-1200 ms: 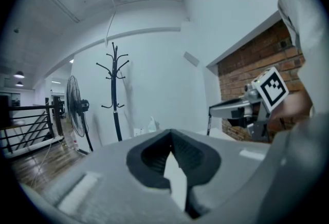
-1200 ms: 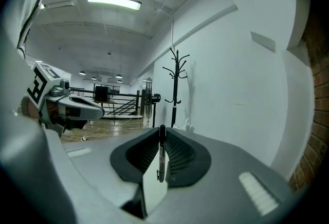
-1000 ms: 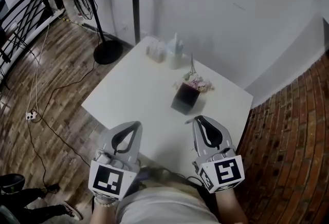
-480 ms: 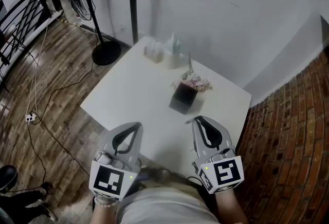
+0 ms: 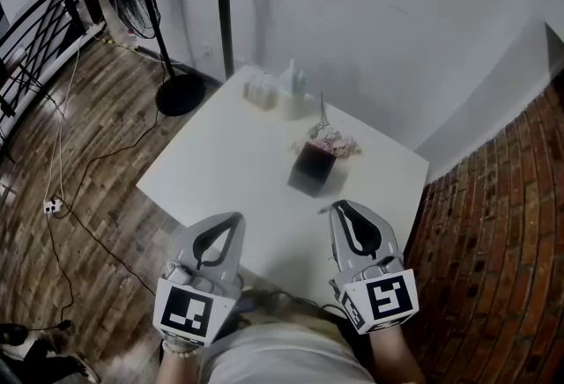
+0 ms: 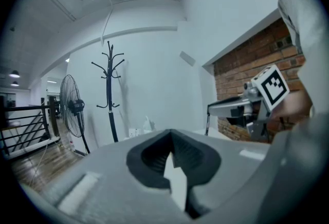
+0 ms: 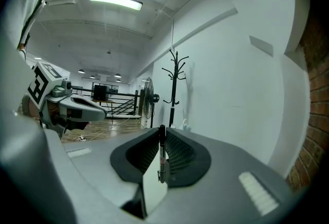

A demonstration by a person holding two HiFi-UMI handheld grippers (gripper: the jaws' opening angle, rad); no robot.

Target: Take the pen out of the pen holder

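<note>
Right gripper view is showing the pen (image 7: 162, 161) standing upright, pinched between the right tongs (image 7: 163, 134), so it is already out of the pen holder (image 5: 312, 169). That holder is sitting between the worktop's (image 5: 220, 162) middle and its right corner, with flowers (image 5: 330, 143) just behind it. The right tongs are hovering over the near edge, probably to keep the pen clear. The left tongs (image 6: 172, 138) are pressed together on nothing, idling alongside. In the head view the pen is barely showing.
</note>
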